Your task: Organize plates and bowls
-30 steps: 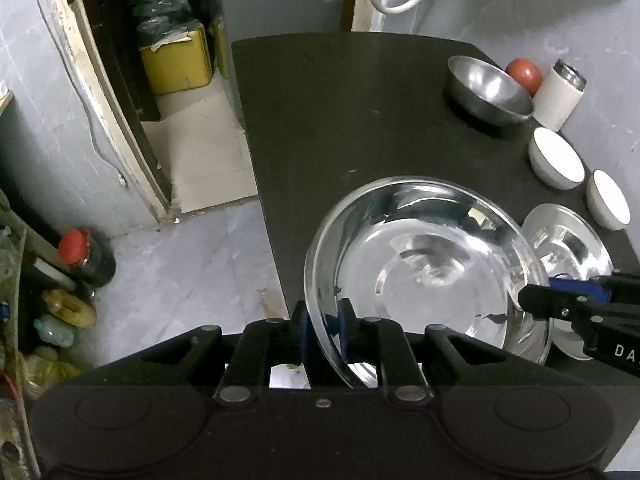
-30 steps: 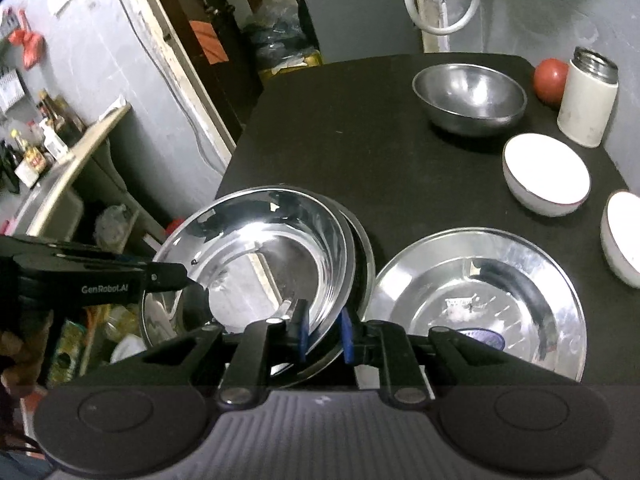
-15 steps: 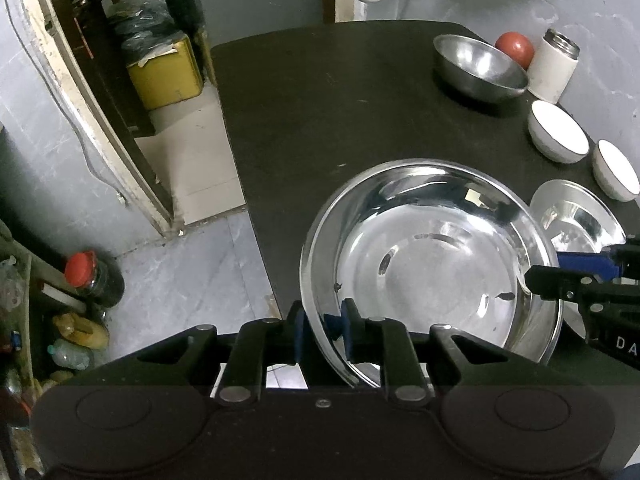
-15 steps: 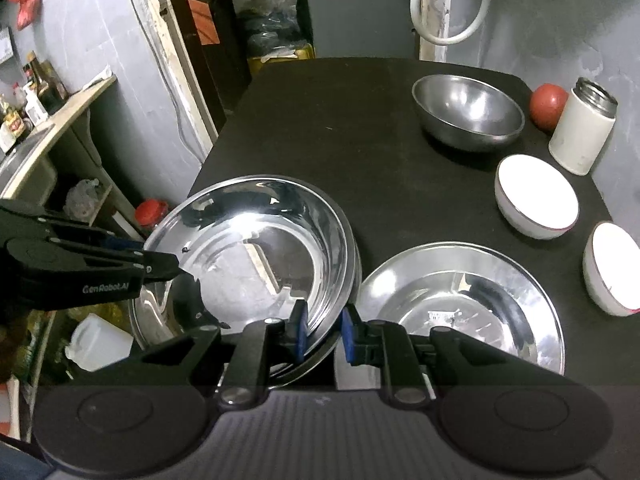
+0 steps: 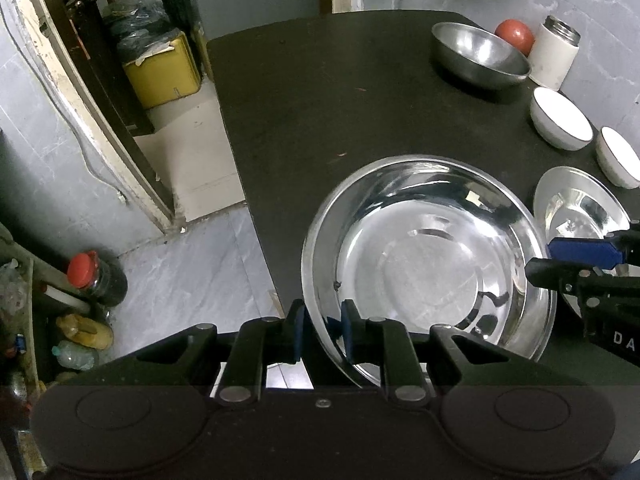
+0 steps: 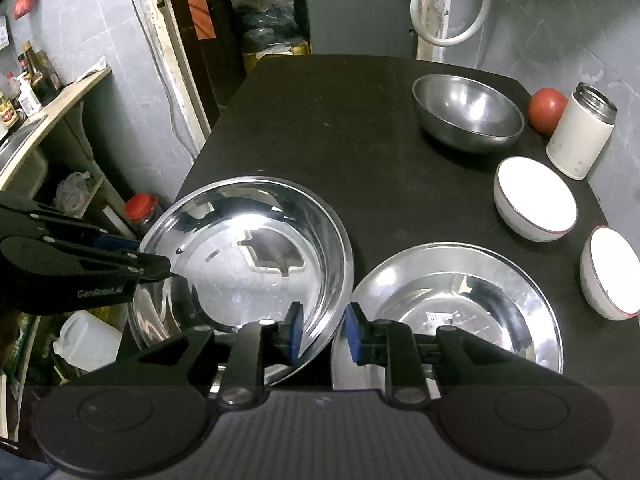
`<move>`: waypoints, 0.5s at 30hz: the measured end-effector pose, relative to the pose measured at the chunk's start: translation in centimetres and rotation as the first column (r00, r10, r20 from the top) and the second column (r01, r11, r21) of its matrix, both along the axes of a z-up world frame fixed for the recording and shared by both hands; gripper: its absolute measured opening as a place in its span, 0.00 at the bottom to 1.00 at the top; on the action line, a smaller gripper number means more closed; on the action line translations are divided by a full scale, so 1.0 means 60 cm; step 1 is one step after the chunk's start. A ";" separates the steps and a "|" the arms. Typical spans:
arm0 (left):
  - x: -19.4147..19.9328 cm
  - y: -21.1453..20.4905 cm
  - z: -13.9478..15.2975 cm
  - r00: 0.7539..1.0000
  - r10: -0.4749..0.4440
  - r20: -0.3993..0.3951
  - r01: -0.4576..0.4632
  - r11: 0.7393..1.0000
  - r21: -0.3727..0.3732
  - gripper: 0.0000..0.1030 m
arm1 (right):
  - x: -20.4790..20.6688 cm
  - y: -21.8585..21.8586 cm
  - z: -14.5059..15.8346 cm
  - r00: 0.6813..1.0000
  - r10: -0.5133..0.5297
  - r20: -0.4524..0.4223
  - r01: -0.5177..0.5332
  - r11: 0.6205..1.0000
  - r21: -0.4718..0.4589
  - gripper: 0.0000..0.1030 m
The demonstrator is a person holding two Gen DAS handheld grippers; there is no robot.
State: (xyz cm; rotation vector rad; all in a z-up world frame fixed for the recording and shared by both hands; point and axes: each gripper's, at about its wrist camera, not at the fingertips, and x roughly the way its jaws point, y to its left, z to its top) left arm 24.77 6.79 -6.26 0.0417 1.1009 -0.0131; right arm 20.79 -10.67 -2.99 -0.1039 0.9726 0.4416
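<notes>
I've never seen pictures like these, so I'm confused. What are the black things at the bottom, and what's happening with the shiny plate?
There is no robot here. A person holds a grabbing tool in each hand, and each tool has a camera looking along its two fingers. One picture comes from the left gripper, the other from the right gripper. The left one pinches the rim of a big shiny steel plate, tilted at the edge of the black table. The right one's fingers sit around its opposite rim. On the table lie another steel plate, a deep steel bowl, two white bowls, a white flask and a red ball-shaped thing.
</notes>
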 end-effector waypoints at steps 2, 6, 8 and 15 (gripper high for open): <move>0.001 0.000 0.002 1.000 0.010 0.005 -0.010 1.000 0.009 0.29 | 0.001 -0.004 -0.001 1.000 -0.005 0.004 0.005 1.000 0.006 0.30; -0.002 0.002 0.014 0.999 0.022 0.037 -0.023 0.999 0.028 0.62 | 0.002 -0.014 0.002 0.999 -0.030 0.015 0.029 0.999 0.017 0.59; 0.001 0.004 0.022 0.998 0.034 0.058 -0.036 0.999 0.040 0.71 | 0.004 -0.019 0.004 0.999 -0.044 0.017 0.043 0.999 0.028 0.73; 0.034 0.009 0.036 0.991 0.082 0.110 -0.090 0.994 0.069 0.97 | 0.014 -0.051 0.007 0.989 -0.145 0.031 0.143 0.988 0.051 0.98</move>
